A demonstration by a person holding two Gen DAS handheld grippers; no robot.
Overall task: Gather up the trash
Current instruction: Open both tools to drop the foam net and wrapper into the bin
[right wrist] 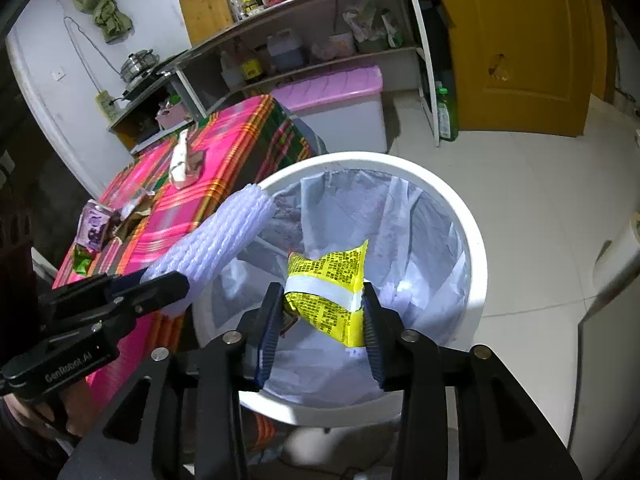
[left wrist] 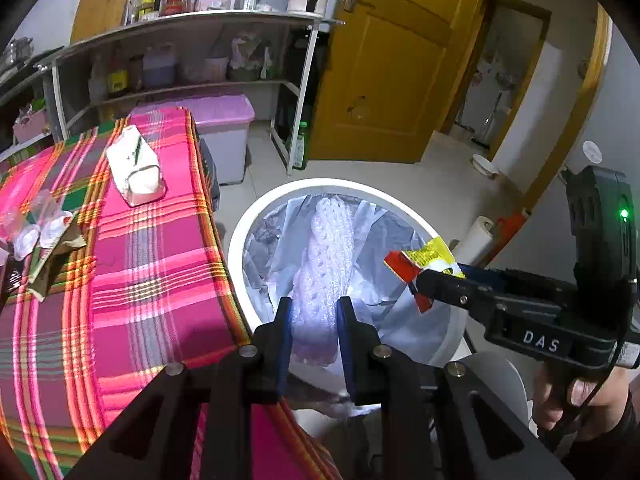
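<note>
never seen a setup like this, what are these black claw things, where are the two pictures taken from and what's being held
There is no robot: a person holds a hand-held gripper in each hand, each with a fisheye camera looking along its fingers. The left wrist view shows the left gripper clamped on a white foam net sleeve. The right wrist view shows the right gripper with a yellow wrapper between its fingers. Both hang over a lined white trash bin. More scraps and a white carton lie on the plaid tablecloth.
</note>
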